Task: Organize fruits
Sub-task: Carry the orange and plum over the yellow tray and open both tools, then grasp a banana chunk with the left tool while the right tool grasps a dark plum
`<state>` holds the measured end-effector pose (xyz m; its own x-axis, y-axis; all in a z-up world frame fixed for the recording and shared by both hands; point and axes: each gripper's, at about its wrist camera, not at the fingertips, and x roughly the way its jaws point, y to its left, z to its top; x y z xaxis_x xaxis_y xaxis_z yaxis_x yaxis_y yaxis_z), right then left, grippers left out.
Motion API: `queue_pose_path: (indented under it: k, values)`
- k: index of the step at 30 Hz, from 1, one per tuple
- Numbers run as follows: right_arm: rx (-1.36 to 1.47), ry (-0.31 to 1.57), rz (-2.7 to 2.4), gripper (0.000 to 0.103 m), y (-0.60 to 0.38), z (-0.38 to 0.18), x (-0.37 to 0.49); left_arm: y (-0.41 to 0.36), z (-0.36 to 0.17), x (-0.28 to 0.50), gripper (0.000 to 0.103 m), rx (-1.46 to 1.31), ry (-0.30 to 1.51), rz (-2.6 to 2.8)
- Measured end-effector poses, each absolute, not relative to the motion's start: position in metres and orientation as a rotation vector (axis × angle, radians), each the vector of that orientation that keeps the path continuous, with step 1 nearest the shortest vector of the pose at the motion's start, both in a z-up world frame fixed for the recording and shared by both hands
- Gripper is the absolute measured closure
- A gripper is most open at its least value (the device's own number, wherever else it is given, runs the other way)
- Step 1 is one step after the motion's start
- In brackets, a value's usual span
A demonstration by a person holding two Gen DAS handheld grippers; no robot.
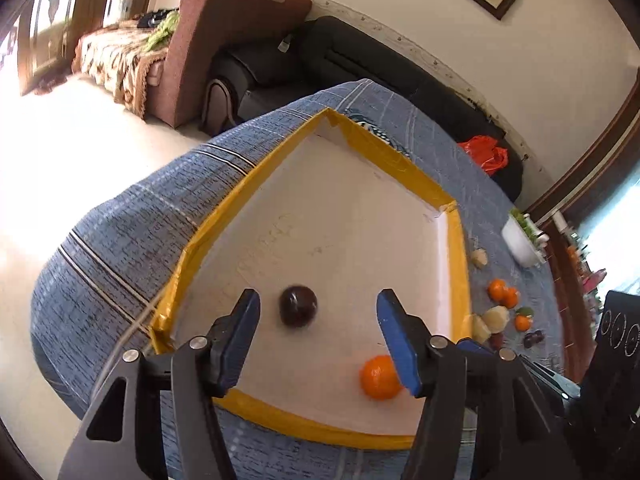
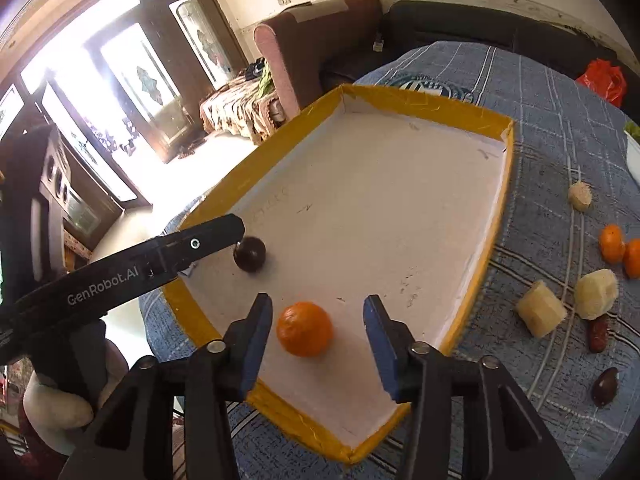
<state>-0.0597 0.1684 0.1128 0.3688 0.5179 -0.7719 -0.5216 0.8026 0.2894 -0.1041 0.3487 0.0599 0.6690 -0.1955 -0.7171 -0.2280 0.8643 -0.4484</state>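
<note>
Both grippers are standing apart, a plum (image 1: 298, 306) lying between the left gripper (image 1: 318, 330) fingers and an orange (image 2: 305, 329) between the right gripper (image 2: 318, 338) fingers.

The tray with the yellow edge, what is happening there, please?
A person holding two grippers is sorting fruit into the tray. The left gripper stands open over a dark fruit, and the right gripper stands open around an orange; both fruits lie on the tray floor, and neither is gripped. More fruit waits on the blue cloth beside the tray: oranges, pale peeled pieces and a few dark fruits.
</note>
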Motion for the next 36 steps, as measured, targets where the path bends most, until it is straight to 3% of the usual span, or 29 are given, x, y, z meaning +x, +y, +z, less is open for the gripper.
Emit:
queue_pose_path:
  k: [3,8,12,18,27,31,36]
  values:
    - [0.016,0.953,0.63,0.05,0.142,0.133,-0.062,0.343,0.068,-0.113,0.041,-0.59,0.835,-0.02]
    - [0.042,0.867,0.465,0.05,0.058,0.172,-0.065,0.315,0.093,-0.128,0.026,-0.572,0.793,-0.113]
    - [0.136,0.814,0.29,0.042,-0.029,0.19,-0.069,0.279,0.107,-0.132,0.024,-0.52,0.776,-0.198]
    - [0.225,0.902,0.197,0.042,-0.096,0.154,-0.085,0.231,0.095,-0.119,0.024,-0.443,0.839,-0.256]
    - [0.163,0.985,0.328,0.049,-0.055,0.091,-0.065,0.157,0.076,-0.078,0.024,-0.148,0.88,-0.32]
    - [0.116,0.987,0.36,0.051,-0.037,0.078,-0.053,0.129,0.062,-0.049,0.044,-0.021,0.915,-0.338]
    - [0.087,0.988,0.386,0.051,-0.032,0.073,-0.047,0.105,0.038,-0.017,0.047,0.111,0.989,-0.344]
